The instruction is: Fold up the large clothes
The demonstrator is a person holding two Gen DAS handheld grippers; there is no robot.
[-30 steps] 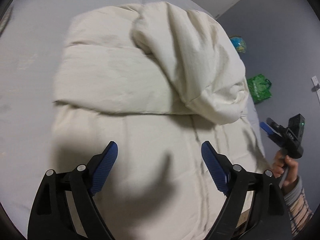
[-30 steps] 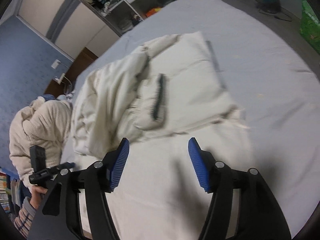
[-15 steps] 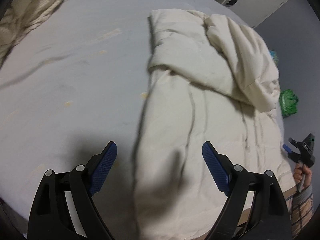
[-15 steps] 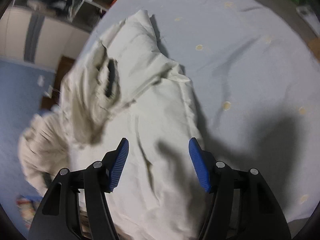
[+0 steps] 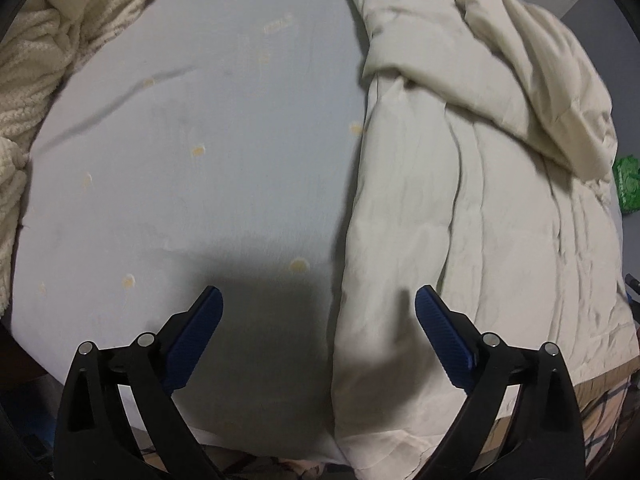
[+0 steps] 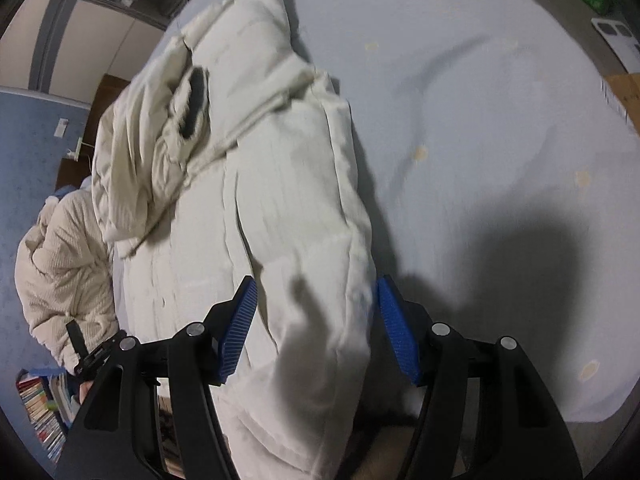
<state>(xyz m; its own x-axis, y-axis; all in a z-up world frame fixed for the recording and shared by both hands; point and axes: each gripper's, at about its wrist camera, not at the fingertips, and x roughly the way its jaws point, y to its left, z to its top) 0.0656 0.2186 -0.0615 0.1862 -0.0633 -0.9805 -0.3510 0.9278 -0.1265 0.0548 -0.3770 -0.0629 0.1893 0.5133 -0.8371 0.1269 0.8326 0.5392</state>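
Note:
A large cream padded coat [image 5: 472, 184] lies lengthwise on a grey bed sheet [image 5: 200, 140], its sleeves folded over the upper body. It also shows in the right wrist view [image 6: 280, 184], with a dark strip near the collar. My left gripper [image 5: 318, 316] is open and empty, hovering over the coat's left edge near the bed's front. My right gripper [image 6: 316, 320] is open, its jaws on either side of the coat's right edge near the hem, not closed on it.
A cream knitted garment [image 5: 36, 60] lies at the far left of the bed. A person's cream fleece sleeve [image 6: 64, 264] and the other gripper show at left in the right wrist view. A green bag [image 5: 628, 184] sits on the floor. Wardrobe doors [image 6: 92, 20] stand behind.
Both grippers moved outward and down to the coat's two side edges near the hem. The left view swung left to show bare sheet; the right jaws now straddle the coat's edge.

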